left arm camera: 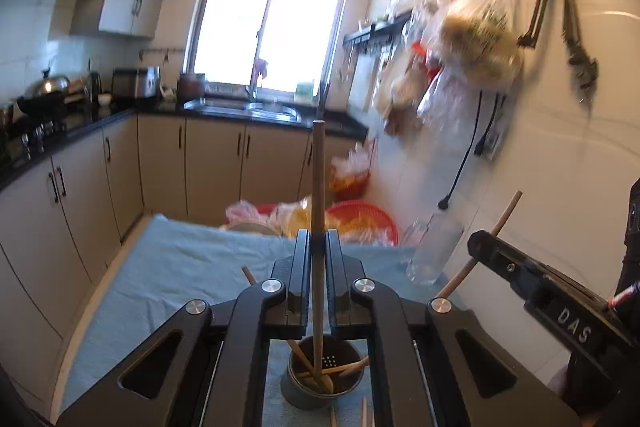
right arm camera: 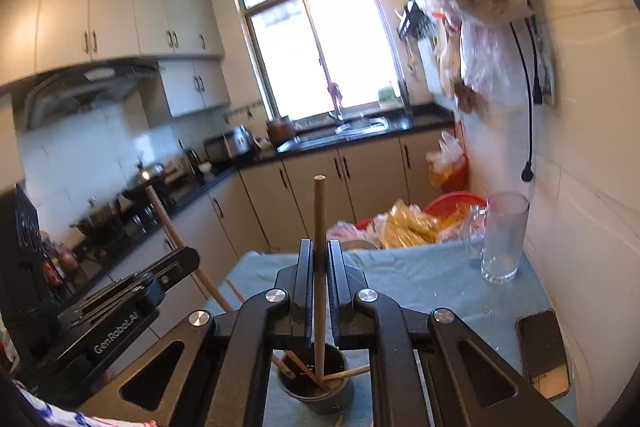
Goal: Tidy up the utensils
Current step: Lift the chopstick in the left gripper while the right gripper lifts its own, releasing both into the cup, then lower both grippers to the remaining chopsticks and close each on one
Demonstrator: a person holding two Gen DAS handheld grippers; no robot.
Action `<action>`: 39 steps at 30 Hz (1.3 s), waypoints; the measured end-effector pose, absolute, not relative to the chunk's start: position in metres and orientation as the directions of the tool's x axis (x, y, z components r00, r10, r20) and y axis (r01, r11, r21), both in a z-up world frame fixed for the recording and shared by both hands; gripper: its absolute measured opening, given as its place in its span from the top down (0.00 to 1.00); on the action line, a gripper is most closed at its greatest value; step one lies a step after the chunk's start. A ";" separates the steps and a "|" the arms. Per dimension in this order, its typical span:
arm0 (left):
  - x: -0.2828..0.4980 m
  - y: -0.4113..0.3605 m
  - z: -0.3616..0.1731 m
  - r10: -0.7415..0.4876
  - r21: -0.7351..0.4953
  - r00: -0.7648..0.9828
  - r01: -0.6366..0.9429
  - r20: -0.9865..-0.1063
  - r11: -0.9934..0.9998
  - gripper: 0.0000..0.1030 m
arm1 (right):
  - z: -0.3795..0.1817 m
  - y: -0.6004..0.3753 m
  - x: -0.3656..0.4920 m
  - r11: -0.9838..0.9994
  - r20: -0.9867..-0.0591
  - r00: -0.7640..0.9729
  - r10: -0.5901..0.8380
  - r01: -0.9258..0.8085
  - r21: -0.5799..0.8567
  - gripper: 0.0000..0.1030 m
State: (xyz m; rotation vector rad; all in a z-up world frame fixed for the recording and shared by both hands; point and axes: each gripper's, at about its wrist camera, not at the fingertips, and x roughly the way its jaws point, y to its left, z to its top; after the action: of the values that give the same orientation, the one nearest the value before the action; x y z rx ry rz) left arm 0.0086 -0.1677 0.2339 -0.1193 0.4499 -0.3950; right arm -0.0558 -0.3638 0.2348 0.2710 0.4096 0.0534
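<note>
utensil cup (right arm camera: 316, 383), phone (right arm camera: 544, 351) right view only

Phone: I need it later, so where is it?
In the right wrist view the phone lies on the blue cloth at the far right, nearer the camera than the glass.

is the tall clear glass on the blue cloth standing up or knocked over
Upright. The glass stands on its base on the blue cloth, open rim on top; the left wrist view agrees.

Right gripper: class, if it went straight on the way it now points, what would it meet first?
Probably nothing nearby: the right gripper, shut on a chopstick, points over the blue cloth toward the bags beyond the table edge. Depth is unclear.
</note>
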 end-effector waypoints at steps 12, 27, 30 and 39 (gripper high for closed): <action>0.021 -0.167 0.198 -0.371 -0.210 0.797 0.307 -0.476 0.928 0.94 | 0.191 -0.364 -0.031 0.961 -0.489 0.864 0.116 0.027 0.277 0.92; -0.045 -0.112 0.224 -0.324 -0.246 0.845 0.237 -0.425 0.940 0.56 | 0.234 -0.361 -0.074 0.967 -0.412 0.907 0.085 0.025 0.254 0.60; -0.067 -0.098 0.226 -0.301 -0.235 0.861 0.219 -0.410 0.947 0.49 | 0.242 -0.362 -0.097 0.972 -0.392 0.917 0.073 0.023 0.234 0.54; -0.090 -0.100 0.173 -0.308 -0.219 0.779 0.223 -0.546 0.950 0.42 | 0.188 -0.379 -0.146 0.968 -0.529 0.847 0.060 0.081 0.239 0.42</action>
State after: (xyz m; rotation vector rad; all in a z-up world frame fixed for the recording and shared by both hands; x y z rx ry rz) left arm -0.0896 -0.1002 0.1733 -0.1452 0.6136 -0.2882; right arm -0.1460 -0.3791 0.1876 0.2584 0.5627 -0.0116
